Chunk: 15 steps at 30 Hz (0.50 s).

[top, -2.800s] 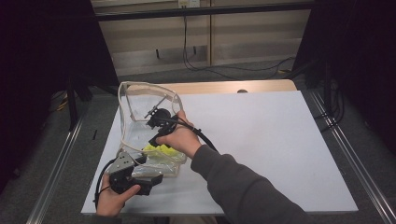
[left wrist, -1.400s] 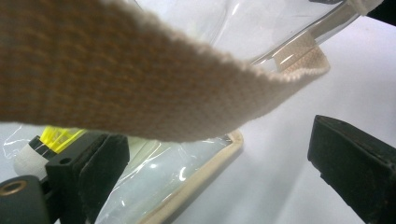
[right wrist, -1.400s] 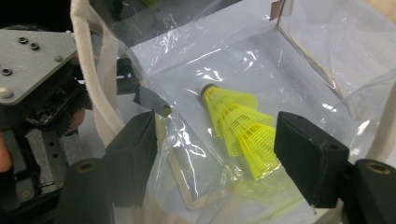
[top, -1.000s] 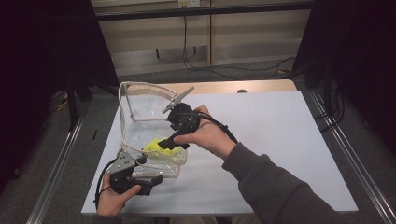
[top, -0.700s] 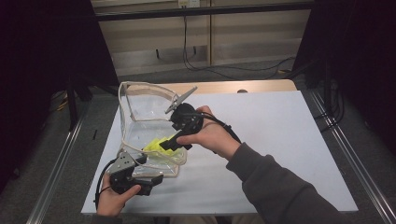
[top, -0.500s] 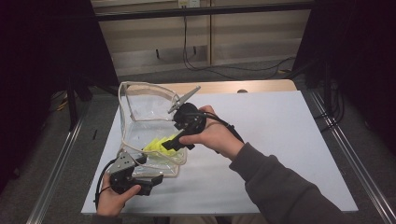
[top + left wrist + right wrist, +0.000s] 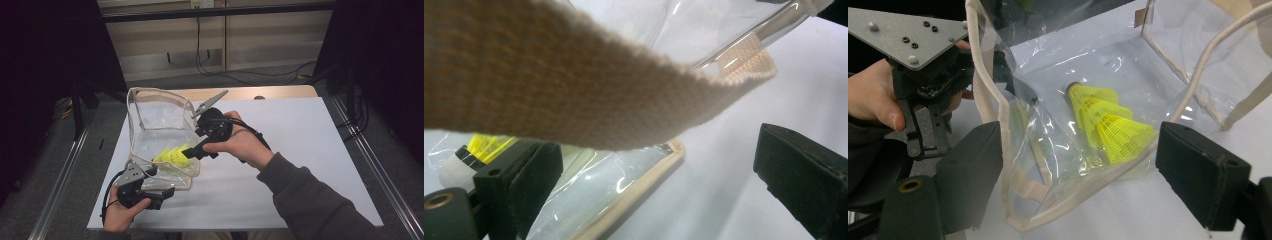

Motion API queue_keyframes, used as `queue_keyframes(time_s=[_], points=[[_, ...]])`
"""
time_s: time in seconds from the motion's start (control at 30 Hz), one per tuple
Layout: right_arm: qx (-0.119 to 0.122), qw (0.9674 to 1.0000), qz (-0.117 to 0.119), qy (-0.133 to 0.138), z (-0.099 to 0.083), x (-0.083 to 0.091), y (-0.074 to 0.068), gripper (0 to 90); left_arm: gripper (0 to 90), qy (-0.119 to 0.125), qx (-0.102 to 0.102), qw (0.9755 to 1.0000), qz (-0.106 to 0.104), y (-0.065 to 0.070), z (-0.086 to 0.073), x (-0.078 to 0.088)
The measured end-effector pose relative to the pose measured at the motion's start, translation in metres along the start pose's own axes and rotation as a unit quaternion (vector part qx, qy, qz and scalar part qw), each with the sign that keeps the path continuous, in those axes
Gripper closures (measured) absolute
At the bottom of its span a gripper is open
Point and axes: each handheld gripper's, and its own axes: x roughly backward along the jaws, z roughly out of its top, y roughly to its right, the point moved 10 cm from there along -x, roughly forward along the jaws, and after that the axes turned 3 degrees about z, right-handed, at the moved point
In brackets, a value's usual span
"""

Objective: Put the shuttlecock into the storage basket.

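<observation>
Currently I read the right gripper [image 7: 191, 151] at the mouth of the bag [image 7: 160, 130], on the bag's right side as the high view shows it. Its jaws stand wide and have just been opening; nothing is pressed between the pads. In the right gripper view, the shuttlecock [image 7: 1108, 125] lies inside the bag, on the bag's lower wall, beyond and between the two jaws. It does not touch either jaw. Its dark-rimmed cork end points away from the gripper and its yellow skirt flares toward it. The bag's cream trim and clear film lie between the jaws and the shuttlecock.

In the high view, the shuttlecock [image 7: 172, 156] rests near the front-left corner of the tabletop [image 7: 300, 165], just left of the right gripper's tips. The bag lies on its side along the left edge of the tabletop, its far end toward the back edge.

The left gripper [image 7: 150, 172] sits at the front-left corner, at the bag's near edge. In the left gripper view, its jaws stand wide. A cream strap [image 7: 574, 85] of the bag crosses above them, close to the camera. I cannot tell whether the strap touches either jaw. The bag's trimmed edge [image 7: 649, 175] lies between the jaws, on the tabletop.
</observation>
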Motion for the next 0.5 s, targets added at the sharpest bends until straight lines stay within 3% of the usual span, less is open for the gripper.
queue_keyframes(time_s=[0.5], points=[[0.004, 0.9999, -0.001, 0.017, -0.015, 0.02, 0.009, 17.9, 5.3, 0.001, 0.003, 1.0, 0.001, 0.0, -0.001, 0.002]])
